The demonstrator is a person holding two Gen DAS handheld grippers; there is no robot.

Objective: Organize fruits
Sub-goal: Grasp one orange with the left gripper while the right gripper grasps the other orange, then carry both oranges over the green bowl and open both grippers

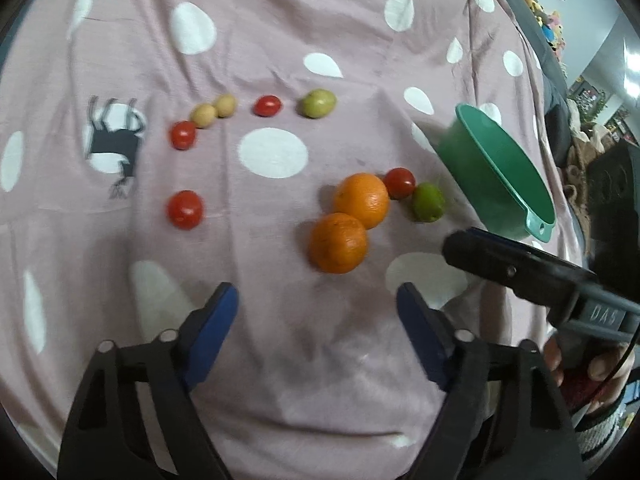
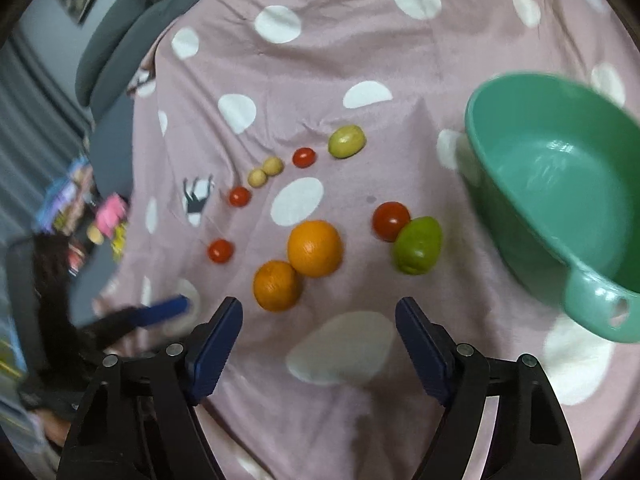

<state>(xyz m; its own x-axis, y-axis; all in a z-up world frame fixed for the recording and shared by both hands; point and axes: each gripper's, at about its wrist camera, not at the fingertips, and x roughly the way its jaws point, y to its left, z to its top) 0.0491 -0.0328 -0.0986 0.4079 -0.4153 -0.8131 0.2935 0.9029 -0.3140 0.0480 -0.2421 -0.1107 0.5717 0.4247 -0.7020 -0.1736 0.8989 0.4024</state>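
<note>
Both tongs, left gripper (image 1: 318, 308) and right gripper (image 2: 319, 320), hover with jaws partly open, holding and touching nothing above the spotted cloth (image 1: 280, 20). Just ahead lie two oranges (image 2: 298, 264), touching; beyond them a tomato (image 2: 391, 221) against a lime (image 2: 417, 245), and smaller fruit farther back. A green bowl (image 2: 520, 208) waits empty at right. Sorting appears not yet begun; a first grasp, likely the nearest orange, comes next.

Both wrist cameras look steeply down along their own fingers, from close above the pink polka-dot cloth (image 1: 280, 40). The left view sits left of the two oranges (image 1: 352, 220), the right view nearer the green bowl (image 2: 560, 184), apparently; both share the scattered fruit.
</note>
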